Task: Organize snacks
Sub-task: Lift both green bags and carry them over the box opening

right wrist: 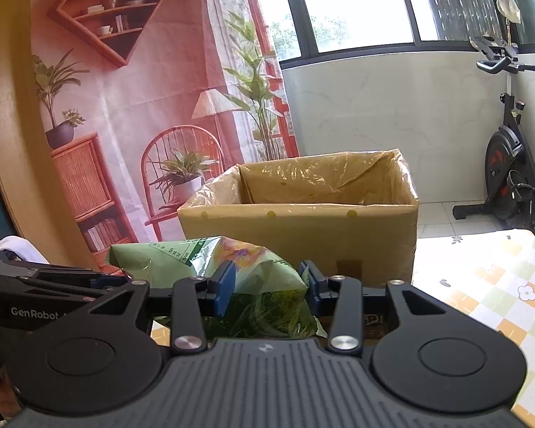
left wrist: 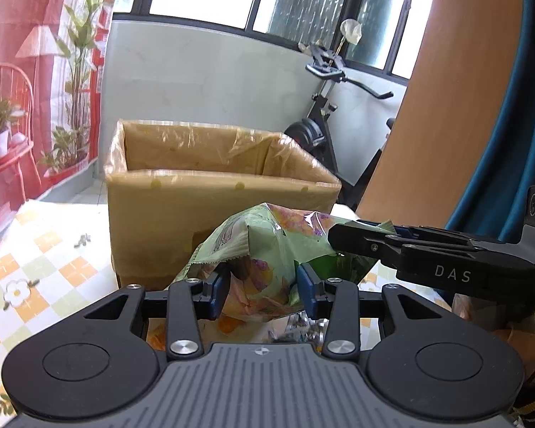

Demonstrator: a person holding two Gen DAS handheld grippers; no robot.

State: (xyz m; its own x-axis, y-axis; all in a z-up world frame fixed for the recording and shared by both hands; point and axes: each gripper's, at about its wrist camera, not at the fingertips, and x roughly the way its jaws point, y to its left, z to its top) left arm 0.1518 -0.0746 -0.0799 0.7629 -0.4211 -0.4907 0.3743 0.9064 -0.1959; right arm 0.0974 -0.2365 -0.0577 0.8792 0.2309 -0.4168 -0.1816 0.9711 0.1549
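Observation:
A crinkly green snack bag [left wrist: 267, 249] hangs above the table, held at both ends. My left gripper [left wrist: 263, 290] is shut on its near end, blue pads pressed into the foil. The right gripper [left wrist: 360, 239] comes in from the right in that view and clamps the bag's other end. In the right wrist view the same green snack bag [right wrist: 264, 278] sits squeezed between the pads of my right gripper [right wrist: 267, 287], with the left gripper [right wrist: 103, 281] at the bag's left end. Behind the bag stands an open cardboard box [left wrist: 214, 192] lined with clear plastic; its inside is hidden.
The cardboard box [right wrist: 303, 228] stands on a table with a checkered flower cloth [right wrist: 492, 292], also seen at the cloth [left wrist: 39, 267] on the left. An exercise bike [right wrist: 510, 178] stands by the window wall. A printed backdrop [right wrist: 125, 107] hangs at left. A person's arm [left wrist: 446, 107] fills the upper right.

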